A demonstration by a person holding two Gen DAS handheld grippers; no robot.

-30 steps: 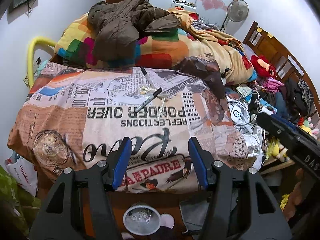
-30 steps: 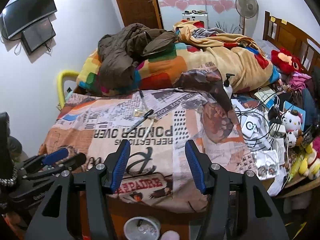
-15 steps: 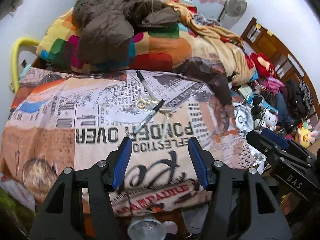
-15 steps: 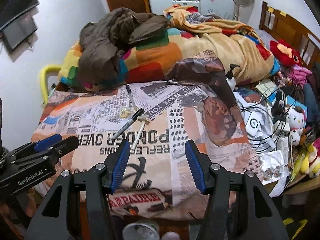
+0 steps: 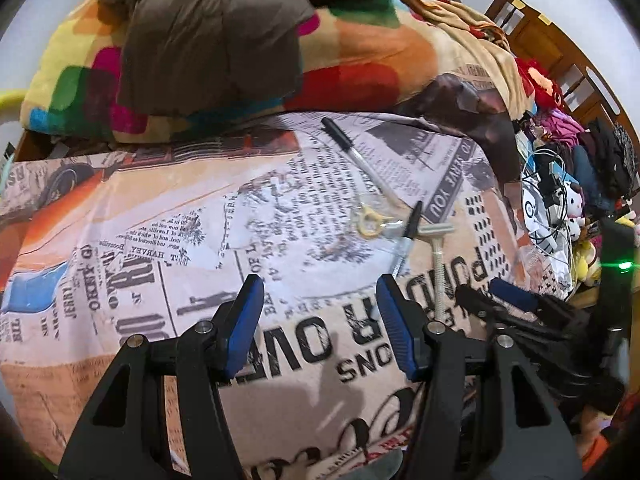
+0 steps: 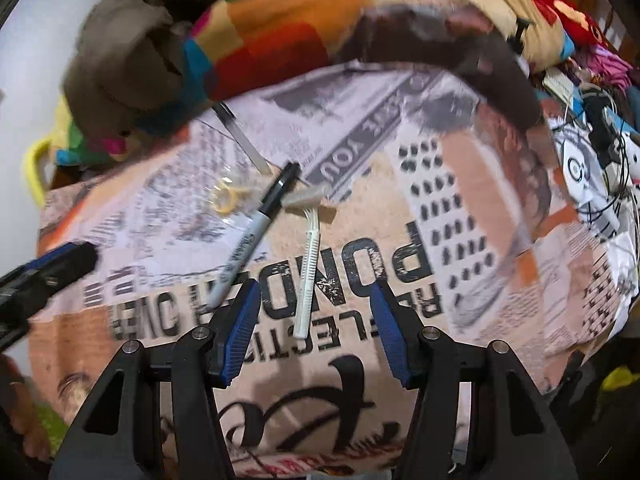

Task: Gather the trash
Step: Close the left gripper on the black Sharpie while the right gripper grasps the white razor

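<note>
Left wrist view: we look down along our left gripper [image 5: 320,300], its blue-padded jaws apart w/ nothing between them, over a bedspread [image 5: 120,280] printed like newspaper. Ahead and to the right lies a small cluster of bits: a clear pen [image 5: 360,160] w/ black cap, a black marker [image 5: 406,240], a pale disposable razor [image 5: 438,264] and a crumpled clear wrapper w/ a yellow ring [image 5: 370,218]. Marker and razor lie just beside each other; the wrapper touches the marker's cap end. The right gripper [image 5: 492,292] shows at the right edge, close to the razor handle's near end. Behind the cluster, a multicoloured blanket [image 5: 360,60] w/ a brown jacket [image 5: 208,28] on top.

Right wrist view, somewhat blurred: our right gripper [image 6: 312,304] is open too, jaws not pressing anything. The razor [image 6: 310,264] runs lengthwise in the gap between the jaws, head end away from us; we can't tell if a pad touches it. The marker [image 6: 256,232] slants just left of it, its near tip by the left jaw. Wrapper [image 6: 226,200] and pen [image 6: 240,136] lie farther off. The left gripper [image 6: 48,268] enters from the left edge.
</note>
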